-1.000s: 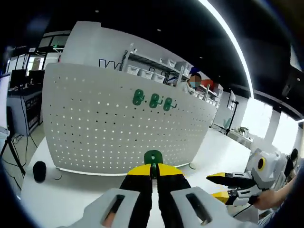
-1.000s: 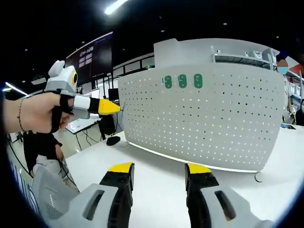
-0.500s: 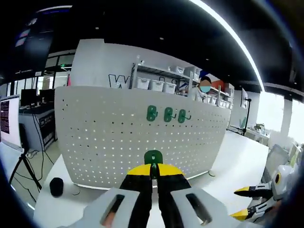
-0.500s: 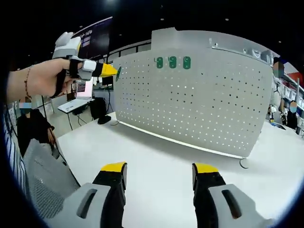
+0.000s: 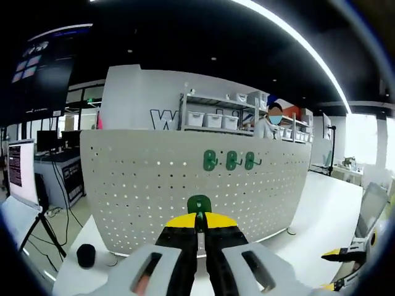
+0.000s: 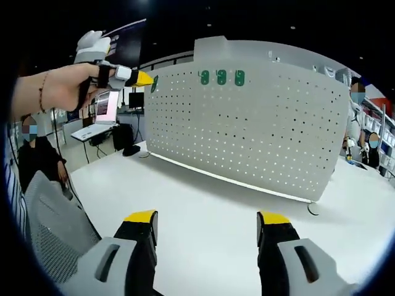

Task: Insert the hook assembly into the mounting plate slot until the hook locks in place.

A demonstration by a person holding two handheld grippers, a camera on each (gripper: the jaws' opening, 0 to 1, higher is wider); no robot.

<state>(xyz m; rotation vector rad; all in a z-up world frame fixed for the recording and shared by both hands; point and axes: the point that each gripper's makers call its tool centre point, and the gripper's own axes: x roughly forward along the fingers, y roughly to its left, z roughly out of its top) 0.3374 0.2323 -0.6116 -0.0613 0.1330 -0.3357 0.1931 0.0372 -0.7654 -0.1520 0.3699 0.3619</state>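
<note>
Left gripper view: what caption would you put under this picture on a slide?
The left gripper, shut on a green hook, faces a white perforated panel carrying three green hooks.

The pegboard (image 5: 185,185) stands upright on the counter (image 6: 216,209), and three hooks (image 5: 228,161) hang side by side near its top edge. In the left gripper view, the left gripper (image 5: 199,223) sits in front of the board, below the hooks, with a fourth hook (image 5: 199,203) pinched at its tips. A small round thing (image 5: 86,254) sits on the counter off the board's left end, shelving (image 5: 216,117) stands behind it. In the right gripper view, the right gripper (image 6: 207,225) hangs over the counter, well back from the board.
</note>
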